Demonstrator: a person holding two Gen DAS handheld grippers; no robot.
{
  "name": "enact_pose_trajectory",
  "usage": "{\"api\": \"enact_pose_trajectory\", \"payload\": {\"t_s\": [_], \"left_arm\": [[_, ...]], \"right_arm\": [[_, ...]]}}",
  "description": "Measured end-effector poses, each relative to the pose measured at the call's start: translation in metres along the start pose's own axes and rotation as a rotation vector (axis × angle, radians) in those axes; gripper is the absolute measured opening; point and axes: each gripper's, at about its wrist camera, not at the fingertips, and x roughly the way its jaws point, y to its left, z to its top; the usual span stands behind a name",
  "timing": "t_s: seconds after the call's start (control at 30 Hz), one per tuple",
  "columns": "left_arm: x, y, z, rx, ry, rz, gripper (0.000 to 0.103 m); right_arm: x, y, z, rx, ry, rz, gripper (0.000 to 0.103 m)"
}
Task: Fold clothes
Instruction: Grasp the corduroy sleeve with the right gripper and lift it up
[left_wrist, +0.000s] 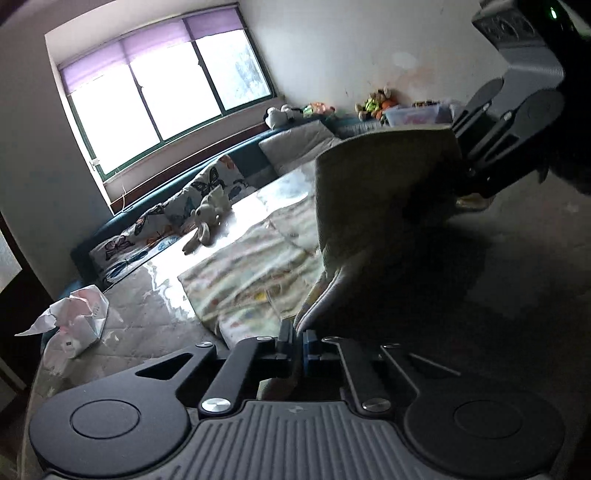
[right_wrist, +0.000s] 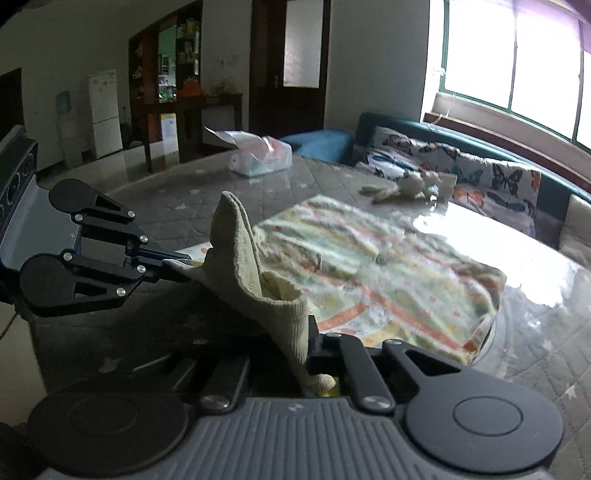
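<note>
A cream ribbed knit garment (left_wrist: 384, 206) hangs stretched between my two grippers above the table. My left gripper (left_wrist: 298, 332) is shut on its lower edge at the bottom of the left wrist view. At the upper right of that view, my right gripper (left_wrist: 465, 177) pinches the far end. In the right wrist view the knit garment (right_wrist: 243, 258) rises in a peak, with my right gripper (right_wrist: 312, 350) shut on its cuff. My left gripper (right_wrist: 177, 264) grips its other corner from the left. A folded patterned cloth (right_wrist: 376, 266) lies flat on the table just beyond.
The glossy quilted table (right_wrist: 177, 206) also carries a plush rabbit (right_wrist: 410, 184) and a plastic bag (right_wrist: 258, 155) at its far side. A sofa with butterfly cushions (right_wrist: 480, 177) runs under the window. The bag (left_wrist: 77, 321) sits at the table's left edge.
</note>
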Motion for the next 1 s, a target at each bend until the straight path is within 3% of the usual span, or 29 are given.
{"api": "enact_pose_trajectory", "payload": {"t_s": [0.3, 0.43, 0.7, 0.87, 1.0], "left_arm": [[-0.084, -0.019, 0.007, -0.072, -0.005, -0.089, 0.005], [-0.094, -0.018, 0.011, -0.091, -0.017, -0.083, 0.006], [-0.056, 0.016, 0.036, -0.13, -0.033, -0.062, 0.006], [-0.015, 0.042, 0.055, -0.135, -0.016, -0.044, 0.006], [0.033, 0.066, 0.062, -0.172, 0.046, -0.042, 0.006]], "right_arm": [[-0.078, 0.033, -0.003, -0.051, -0.01, 0.113, 0.005], [-0.082, 0.034, 0.001, -0.051, 0.0, 0.126, 0.005], [-0.064, 0.002, 0.033, -0.012, 0.017, 0.146, 0.005], [-0.026, -0.038, 0.067, 0.015, 0.047, 0.152, 0.005], [0.017, -0.069, 0.086, 0.041, 0.088, 0.142, 0.005]]}}
